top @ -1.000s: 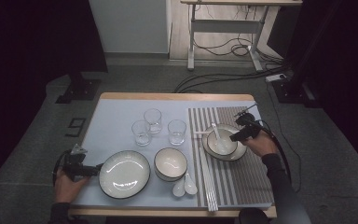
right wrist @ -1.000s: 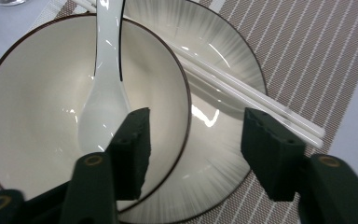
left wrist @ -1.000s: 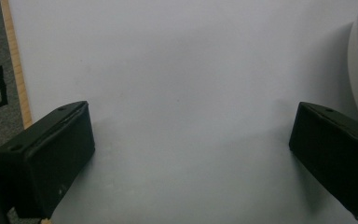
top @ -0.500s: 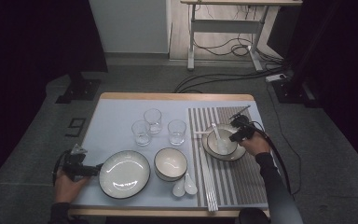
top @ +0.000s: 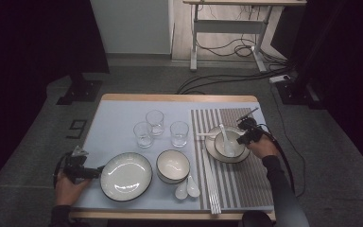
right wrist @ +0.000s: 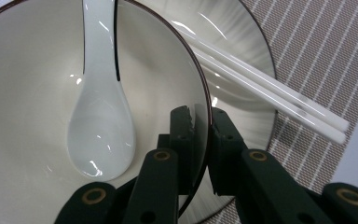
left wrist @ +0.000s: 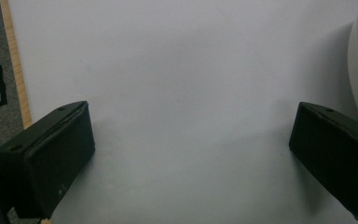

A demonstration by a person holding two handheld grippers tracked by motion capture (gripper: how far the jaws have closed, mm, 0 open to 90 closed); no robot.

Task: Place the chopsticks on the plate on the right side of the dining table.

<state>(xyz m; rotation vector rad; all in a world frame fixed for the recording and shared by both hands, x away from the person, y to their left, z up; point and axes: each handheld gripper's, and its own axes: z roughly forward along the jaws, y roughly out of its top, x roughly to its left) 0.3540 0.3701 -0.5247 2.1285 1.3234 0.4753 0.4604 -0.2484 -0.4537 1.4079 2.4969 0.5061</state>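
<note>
Right gripper (right wrist: 200, 135) jaws have just closed on the rim of the bowl (right wrist: 28, 70), which sits on a plate (top: 212, 150) near the surface's right edge; lift level so the spoon (right wrist: 101, 126) stays in; left gripper (left wrist: 186, 154) open.

white bowl (right wrist: 28, 70) dark-rimmed; white spoon (right wrist: 100, 130); striped mat (top: 246, 184).

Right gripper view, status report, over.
Right gripper shut on bowl rim. Left gripper open, beside big plate. Spoon in bowl, chopsticks on plate underneath.
</note>
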